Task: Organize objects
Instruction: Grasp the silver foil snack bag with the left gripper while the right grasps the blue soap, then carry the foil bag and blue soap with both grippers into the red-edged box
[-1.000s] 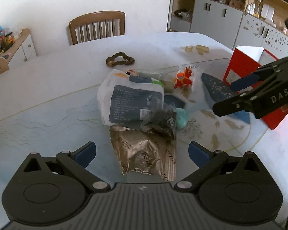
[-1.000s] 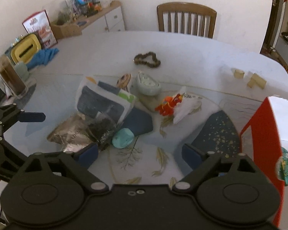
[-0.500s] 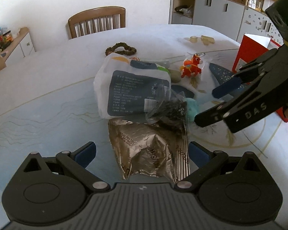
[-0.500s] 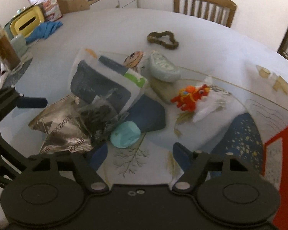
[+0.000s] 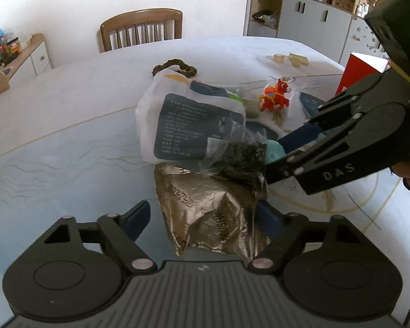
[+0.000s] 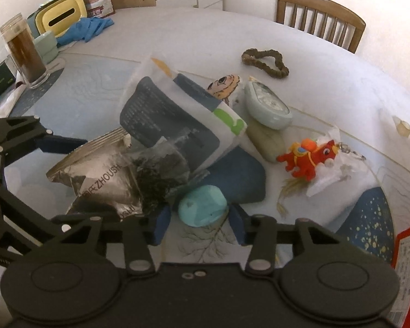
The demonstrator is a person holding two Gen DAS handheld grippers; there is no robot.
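A pile of items lies on the round table. My left gripper [image 5: 202, 218] straddles the gold foil bag [image 5: 210, 213]; its jaws are closing and the left pad still stands off the bag. One of its fingers [image 6: 60, 143] shows at the bag's far corner in the right wrist view. My right gripper [image 6: 199, 224] has come down over the teal lump [image 6: 202, 205]. Its jaws are closing with the lump between them, and a narrow gap remains on the left side. A clear bag of dark bits [image 6: 161, 172] rests on the foil bag.
A white-and-blue packet [image 6: 172, 114] leans behind the pile, with a dark blue pouch [image 6: 235, 177], a pale green case [image 6: 268, 106] and a red toy horse [image 6: 309, 158] to the right. A bead ring [image 6: 265, 60] lies farther back, a red box [image 5: 360, 73] right, a jar [image 6: 24, 52] left.
My right gripper has dropped toward the teal lump and its jaws have narrowed around it. The left gripper's jaws have drawn in on the foil bag.
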